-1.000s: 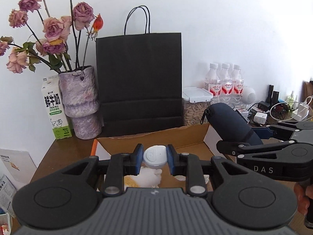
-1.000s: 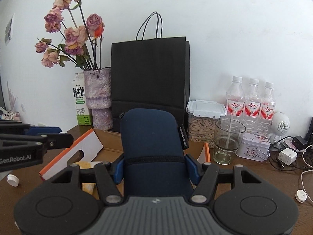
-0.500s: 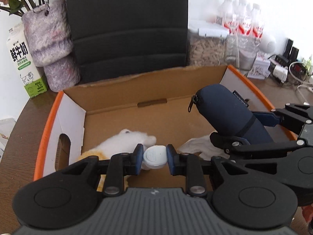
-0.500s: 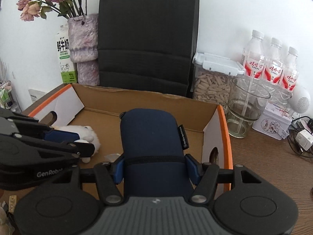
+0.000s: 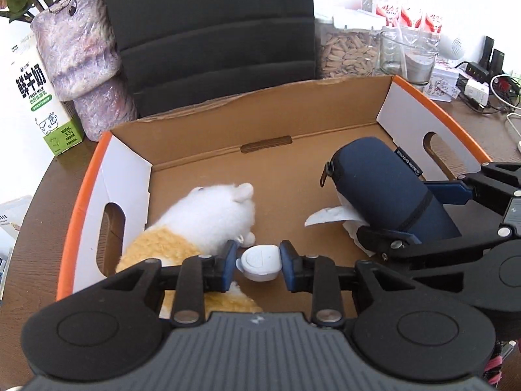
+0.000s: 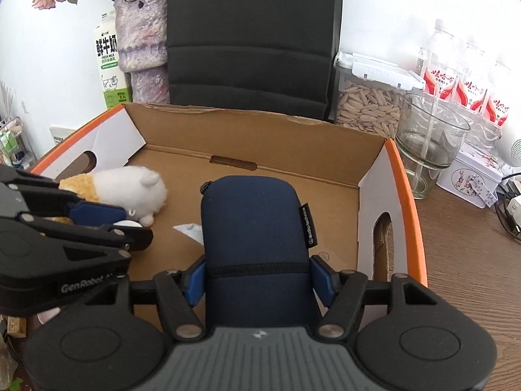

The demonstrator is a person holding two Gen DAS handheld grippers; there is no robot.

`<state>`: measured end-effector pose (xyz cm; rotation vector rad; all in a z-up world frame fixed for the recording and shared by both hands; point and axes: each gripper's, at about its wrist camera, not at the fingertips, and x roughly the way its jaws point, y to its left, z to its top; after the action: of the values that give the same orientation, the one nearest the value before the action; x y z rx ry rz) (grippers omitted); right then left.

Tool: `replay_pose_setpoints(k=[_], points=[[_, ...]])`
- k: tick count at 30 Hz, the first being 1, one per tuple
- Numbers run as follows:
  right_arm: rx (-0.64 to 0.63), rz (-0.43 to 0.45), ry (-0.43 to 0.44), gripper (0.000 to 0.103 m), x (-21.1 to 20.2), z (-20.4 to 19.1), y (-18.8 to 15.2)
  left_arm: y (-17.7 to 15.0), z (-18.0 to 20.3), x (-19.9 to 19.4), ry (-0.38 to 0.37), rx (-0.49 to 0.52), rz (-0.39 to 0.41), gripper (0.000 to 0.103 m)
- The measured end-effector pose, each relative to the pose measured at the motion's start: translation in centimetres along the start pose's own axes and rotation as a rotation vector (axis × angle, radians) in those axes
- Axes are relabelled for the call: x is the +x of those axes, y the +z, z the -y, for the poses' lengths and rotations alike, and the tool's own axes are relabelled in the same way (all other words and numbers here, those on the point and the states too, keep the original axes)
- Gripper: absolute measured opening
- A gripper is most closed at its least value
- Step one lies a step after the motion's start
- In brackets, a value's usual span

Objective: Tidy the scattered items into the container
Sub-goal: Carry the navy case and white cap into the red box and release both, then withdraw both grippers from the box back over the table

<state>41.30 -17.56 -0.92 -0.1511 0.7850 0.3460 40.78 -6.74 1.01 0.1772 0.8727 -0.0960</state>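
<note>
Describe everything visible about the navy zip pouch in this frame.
The navy pouch is a soft, rounded fabric case with a zip pull at its far end, a black band across its middle and a small side tag with white lettering. It sits tilted between the fingers of the right gripper, whose jaws are opening, far end down inside the cardboard box. It rests over a crumpled white tissue on the box floor, apart from the plush toy.

Left gripper (image 5: pixel 258 262) and right gripper (image 6: pixel 260 276) opening, seemingly.
</note>
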Motion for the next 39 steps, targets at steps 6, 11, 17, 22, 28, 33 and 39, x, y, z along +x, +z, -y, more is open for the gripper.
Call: replay_pose_setpoints(k=[6, 11, 17, 22, 28, 33, 39], points=[[-0.012, 0.003, -0.004, 0.072, -1.3, -0.3, 0.1, -0.3, -0.8, -1.1, -0.005, -0.026, 0.000, 0.052], [0.009, 0.051, -0.047, 0.096, -3.7, 0.4, 0.4, -0.3, -1.8, -3.4, 0.021, -0.065, 0.042, 0.092], [0.070, 0.101, -0.026, 0.103, -7.3, 1.6, 0.4, -1.1, -3.3, -6.7, -0.019, -0.127, 0.097, 0.103], [0.081, 0.141, -0.027, 0.103, -10.4, 1.5, -0.4, -2.4, -3.4, -9.4, -0.008, -0.125, 0.138, 0.103], [0.099, 0.198, -0.022, 0.103, -14.5, 1.3, -2.3, -5.4, -4.5, -13.9, -0.026, -0.175, 0.227, 0.103], [0.095, 0.257, -0.021, 0.103, -18.6, 1.3, -5.7, -9.0, -5.0, -18.0, -0.036, -0.184, 0.327, 0.103], [0.078, 0.278, -0.013, 0.103, -22.4, 0.8, -11.6, -14.2, -4.9, -21.7, -0.059, -0.171, 0.399, 0.103]])
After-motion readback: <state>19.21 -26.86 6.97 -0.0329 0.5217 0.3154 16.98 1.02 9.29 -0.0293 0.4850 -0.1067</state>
